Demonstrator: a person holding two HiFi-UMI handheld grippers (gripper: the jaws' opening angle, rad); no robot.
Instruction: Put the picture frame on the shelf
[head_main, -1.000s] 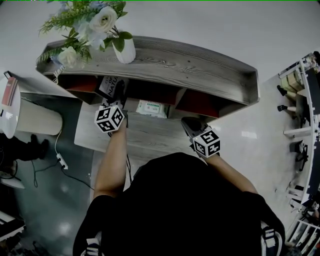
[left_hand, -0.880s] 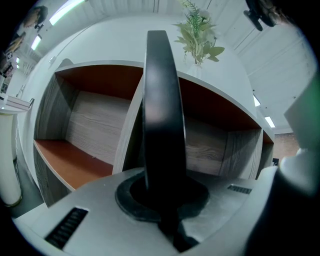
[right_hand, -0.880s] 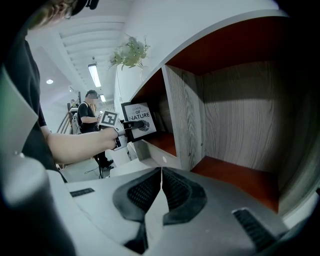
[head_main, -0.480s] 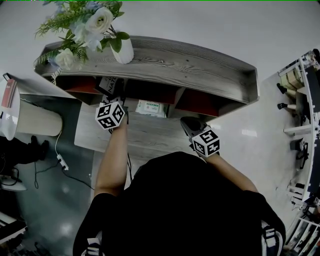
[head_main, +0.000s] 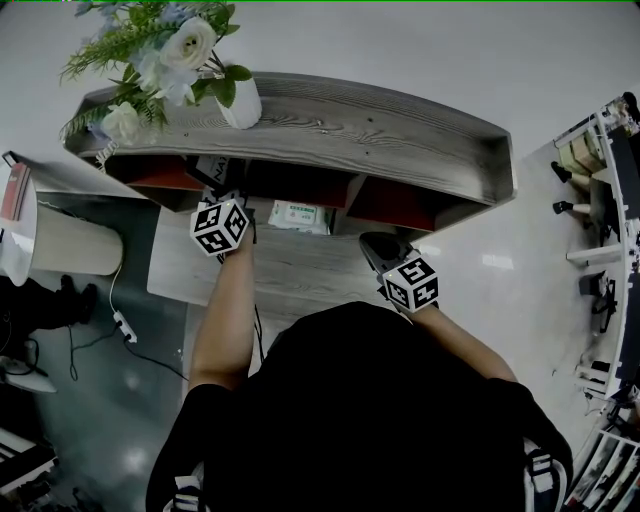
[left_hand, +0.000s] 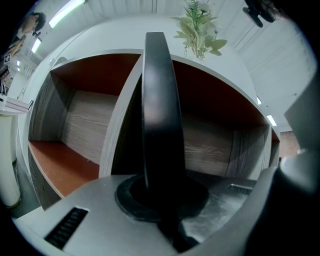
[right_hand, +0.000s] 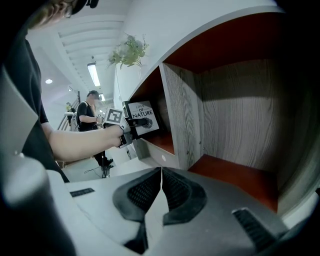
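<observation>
The picture frame (head_main: 211, 171), black-edged with a white print reading "NATURE" (right_hand: 143, 118), is held upright at the mouth of the shelf's (head_main: 400, 140) left-middle compartment. My left gripper (head_main: 226, 197) is shut on its lower edge. In the left gripper view the frame (left_hand: 160, 110) stands edge-on between the jaws, in line with a grey divider (left_hand: 118, 130). My right gripper (head_main: 373, 246) hovers low before the right compartment (right_hand: 235, 175). It (right_hand: 161, 176) is shut, and nothing is between its pads.
A white vase of flowers (head_main: 240, 100) stands on the shelf top at the left. A white wipes pack (head_main: 298, 215) lies in the middle compartment. A round white table (head_main: 25, 215) stands to the left, racks (head_main: 605, 200) to the right. A person (right_hand: 91, 112) stands far off.
My left gripper has pushed the frame a little farther toward the shelf, so less of its print shows under the top board. The right gripper has barely moved.
</observation>
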